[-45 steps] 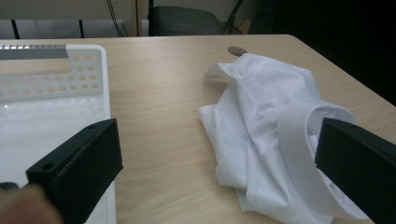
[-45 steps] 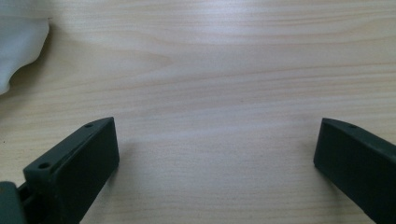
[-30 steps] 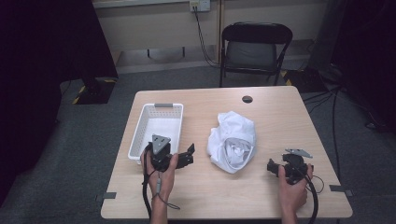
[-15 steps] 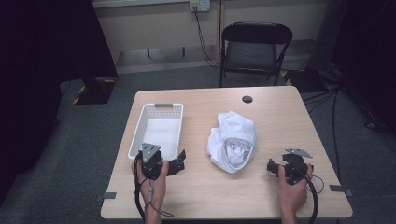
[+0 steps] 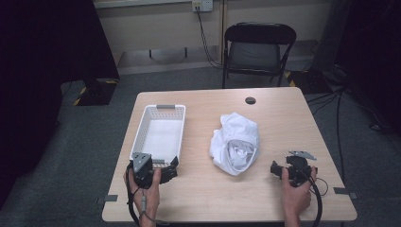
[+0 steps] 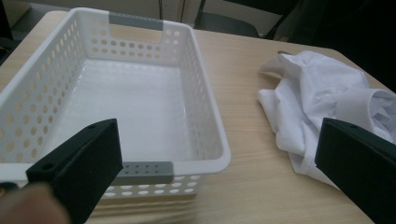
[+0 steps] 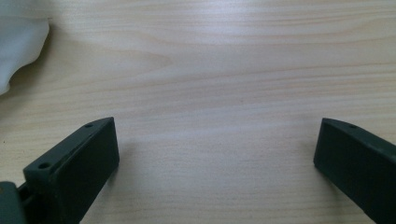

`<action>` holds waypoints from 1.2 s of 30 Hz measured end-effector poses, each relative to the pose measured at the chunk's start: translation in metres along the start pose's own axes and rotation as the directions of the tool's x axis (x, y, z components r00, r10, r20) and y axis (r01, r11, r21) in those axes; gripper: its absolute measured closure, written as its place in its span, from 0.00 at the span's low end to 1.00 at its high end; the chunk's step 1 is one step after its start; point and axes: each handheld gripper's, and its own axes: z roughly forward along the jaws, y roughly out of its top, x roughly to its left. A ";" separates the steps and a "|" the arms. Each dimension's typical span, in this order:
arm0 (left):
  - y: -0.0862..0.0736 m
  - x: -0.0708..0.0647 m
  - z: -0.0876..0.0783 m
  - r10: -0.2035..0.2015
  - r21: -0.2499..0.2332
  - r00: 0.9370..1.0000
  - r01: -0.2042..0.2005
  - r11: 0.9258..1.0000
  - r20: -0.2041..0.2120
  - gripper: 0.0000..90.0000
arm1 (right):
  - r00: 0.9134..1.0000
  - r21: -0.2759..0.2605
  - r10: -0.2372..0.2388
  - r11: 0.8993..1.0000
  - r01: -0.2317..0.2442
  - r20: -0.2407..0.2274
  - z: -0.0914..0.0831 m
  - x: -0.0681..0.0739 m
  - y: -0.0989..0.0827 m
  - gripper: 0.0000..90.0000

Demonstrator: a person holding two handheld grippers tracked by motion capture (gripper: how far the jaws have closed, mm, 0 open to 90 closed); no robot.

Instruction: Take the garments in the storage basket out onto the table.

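The crumpled white cotton shirt (image 5: 235,149) lies loose on the pale wooden worktop (image 5: 279,118), between the white perforated plastic basket (image 5: 142,134) and the right claw (image 5: 278,170); the left claw (image 5: 171,171) sits just at the basket's near rim, released, jaws wide; the right claw is likewise released over bare wood, grasping nothing. This looks like the approach before picking up; next, a claw should reach the shirt and clench a fold.
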 end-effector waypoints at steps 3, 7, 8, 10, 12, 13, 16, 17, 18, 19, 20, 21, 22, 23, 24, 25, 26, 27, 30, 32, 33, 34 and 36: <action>-0.004 0.006 -0.001 -0.004 0.011 1.000 0.004 1.000 -0.010 0.00 | 1.000 0.000 0.000 1.000 0.000 0.000 0.000 0.000 0.000 0.00; -0.009 0.012 -0.002 -0.009 0.026 1.000 0.009 1.000 -0.024 0.00 | 1.000 0.000 0.000 1.000 0.000 0.000 0.000 0.000 0.000 0.00; -0.011 0.014 -0.002 -0.012 0.027 1.000 0.013 1.000 -0.026 0.00 | 1.000 0.000 0.000 1.000 0.000 0.000 0.000 0.000 0.000 0.00; -0.014 0.016 -0.002 -0.011 0.038 0.999 0.012 0.999 -0.031 0.00 | 1.000 0.000 0.000 1.000 0.000 0.000 0.000 0.000 0.000 0.00; -0.017 0.018 -0.002 -0.015 0.045 0.999 0.017 0.999 -0.032 0.00 | 1.000 0.000 0.000 1.000 0.000 0.000 0.000 0.000 0.000 0.00; -0.019 0.020 -0.002 -0.015 0.050 0.999 0.017 0.999 -0.038 0.00 | 1.000 0.000 0.000 1.000 0.000 0.000 0.000 0.000 0.000 0.00; -0.024 0.023 -0.001 -0.019 0.061 0.999 0.022 0.998 -0.039 0.00 | 1.000 0.000 0.000 1.000 0.000 0.000 0.000 0.000 0.000 0.00; -0.026 0.024 -0.001 -0.022 0.063 0.999 0.025 0.998 -0.040 0.00 | 1.000 0.000 0.000 1.000 0.000 0.000 0.000 0.000 0.000 0.00; -0.028 0.025 -0.001 -0.023 0.068 0.999 0.026 0.997 -0.046 0.00 | 1.000 0.000 0.000 1.000 0.000 0.000 0.000 0.000 0.000 0.00; -0.030 0.026 0.000 -0.027 0.072 0.999 0.030 0.997 -0.047 0.00 | 1.000 0.000 0.000 1.000 0.000 0.000 0.000 0.000 0.000 0.00; -0.032 0.027 0.001 -0.031 0.076 0.998 0.035 0.997 -0.049 0.00 | 1.000 0.000 0.000 1.000 0.000 0.000 0.000 0.000 0.000 0.00; -0.033 0.028 0.001 -0.034 0.083 0.998 0.038 0.996 -0.052 0.00 | 1.000 0.000 0.000 1.000 0.000 0.000 0.000 0.000 0.000 0.00; -0.035 0.029 0.002 -0.035 0.090 0.998 0.040 0.995 -0.056 0.00 | 1.000 0.000 0.000 1.000 0.000 0.000 0.000 0.000 0.000 0.00; -0.036 0.030 0.002 -0.045 0.092 0.997 0.051 0.994 -0.064 0.00 | 1.000 0.000 0.000 1.000 0.000 0.000 0.000 0.000 0.000 0.00; -0.038 0.032 0.003 -0.053 0.093 0.996 0.058 0.994 -0.065 0.00 | 1.000 0.000 0.000 1.000 0.000 0.000 0.000 0.000 0.000 0.00; -0.038 0.032 0.003 -0.053 0.093 0.996 0.058 0.994 -0.065 0.00 | 1.000 0.000 0.000 1.000 0.000 0.000 0.000 0.000 0.000 0.00; -0.040 0.033 0.004 -0.052 0.104 0.996 0.059 0.993 -0.070 0.00 | 1.000 0.000 0.000 1.000 0.000 0.000 0.000 0.000 0.000 0.00; -0.040 0.033 0.004 -0.052 0.104 0.996 0.059 0.993 -0.070 0.00 | 1.000 0.000 0.000 1.000 0.000 0.000 0.000 0.000 0.000 0.00; -0.043 0.035 0.006 -0.060 0.114 0.995 0.069 0.991 -0.076 0.00 | 1.000 0.000 0.000 1.000 0.000 0.000 0.000 0.000 0.000 0.00; -0.044 0.036 0.008 -0.061 0.121 0.995 0.071 0.990 -0.082 0.00 | 1.000 0.000 0.000 1.000 0.000 0.000 0.000 0.000 0.000 0.00; -0.045 0.037 0.009 -0.064 0.127 0.994 0.075 0.989 -0.086 0.00 | 1.000 0.000 0.000 1.000 0.000 0.000 0.000 0.000 0.000 0.00; -0.046 0.037 0.011 -0.065 0.131 0.994 0.077 0.988 -0.088 0.00 | 1.000 0.000 0.000 1.000 0.000 0.000 0.000 0.000 0.000 0.00; -0.049 0.038 0.013 -0.071 0.140 0.994 0.082 0.987 -0.086 0.00 | 1.000 0.000 0.000 1.000 0.000 0.000 0.000 0.000 0.000 0.00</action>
